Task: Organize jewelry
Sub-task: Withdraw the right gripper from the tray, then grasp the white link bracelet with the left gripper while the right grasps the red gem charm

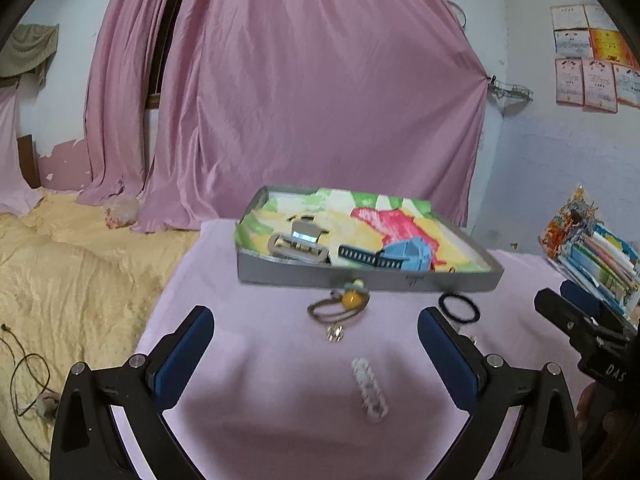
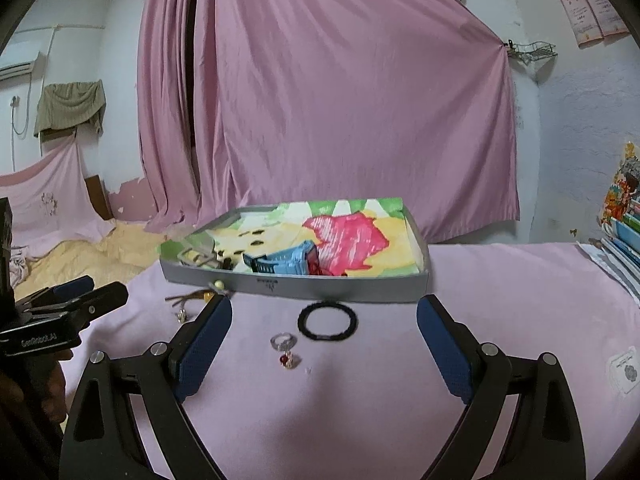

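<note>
A shallow grey box (image 1: 360, 280) (image 2: 344, 286) with a colourful lining sits on the pink cloth and holds hair clips, among them a blue clip (image 1: 408, 254) (image 2: 286, 262). In front of it lie a bracelet with a yellow bead (image 1: 340, 304), a small charm (image 1: 335, 333), a white beaded bracelet (image 1: 370, 390) and a black ring band (image 1: 459, 308) (image 2: 327, 320). A silver ring (image 2: 283, 342) and a red-stone ring (image 2: 287, 360) lie between my right fingers. My left gripper (image 1: 316, 354) is open above the white bracelet. My right gripper (image 2: 325, 346) is open too.
A stack of books (image 1: 600, 256) (image 2: 624, 236) stands at the right edge of the cloth-covered table (image 2: 520, 288). A pink curtain (image 1: 300, 100) hangs behind. A yellow bedspread (image 1: 72, 264) with a cable lies to the left. A paper tag (image 2: 625, 370) lies at the right.
</note>
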Available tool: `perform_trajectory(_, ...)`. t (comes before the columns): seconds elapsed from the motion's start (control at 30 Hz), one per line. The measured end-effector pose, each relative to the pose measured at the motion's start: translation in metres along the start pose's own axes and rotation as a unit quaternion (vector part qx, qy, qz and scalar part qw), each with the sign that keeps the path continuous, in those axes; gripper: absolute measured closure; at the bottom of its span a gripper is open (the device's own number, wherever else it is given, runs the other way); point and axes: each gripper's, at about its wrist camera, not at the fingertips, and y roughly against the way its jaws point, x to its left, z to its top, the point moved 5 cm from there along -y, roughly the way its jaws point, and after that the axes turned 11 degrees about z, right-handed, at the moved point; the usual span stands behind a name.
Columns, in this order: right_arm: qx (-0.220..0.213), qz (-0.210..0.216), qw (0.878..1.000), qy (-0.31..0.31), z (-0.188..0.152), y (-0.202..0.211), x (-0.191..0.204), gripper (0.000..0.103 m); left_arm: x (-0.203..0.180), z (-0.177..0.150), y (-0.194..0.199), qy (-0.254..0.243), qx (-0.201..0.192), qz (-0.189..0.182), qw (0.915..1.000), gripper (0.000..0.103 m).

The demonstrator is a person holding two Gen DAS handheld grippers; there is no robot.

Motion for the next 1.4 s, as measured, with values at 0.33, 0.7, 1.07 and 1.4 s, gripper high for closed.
perform_trajectory(0.33,0.054,0.011,0.998,-0.003,-0.014,-0.013,-0.001,0.012,0.0,-0.024,-0.012,-0.019,0.065,-0.024,0.9974,0.001)
perform_trajectory(0.7,0.145,0.051,0.988,-0.002,-0.027,-0.038,0.0,0.016,-0.01,-0.034,-0.019,-0.042,0.113,-0.051,0.9914,0.006)
perform_trajectory(1.07,0.21,0.082,0.974,-0.014,-0.036,-0.061,0.002,0.055,-0.027,-0.042,-0.026,-0.076,0.153,-0.082,0.982,0.042)
perform_trajectory(1.4,0.23,0.092,0.969,-0.008,-0.033,-0.076,0.006,0.068,-0.037,-0.043,-0.025,-0.116,0.158,-0.074,0.9778,0.072)
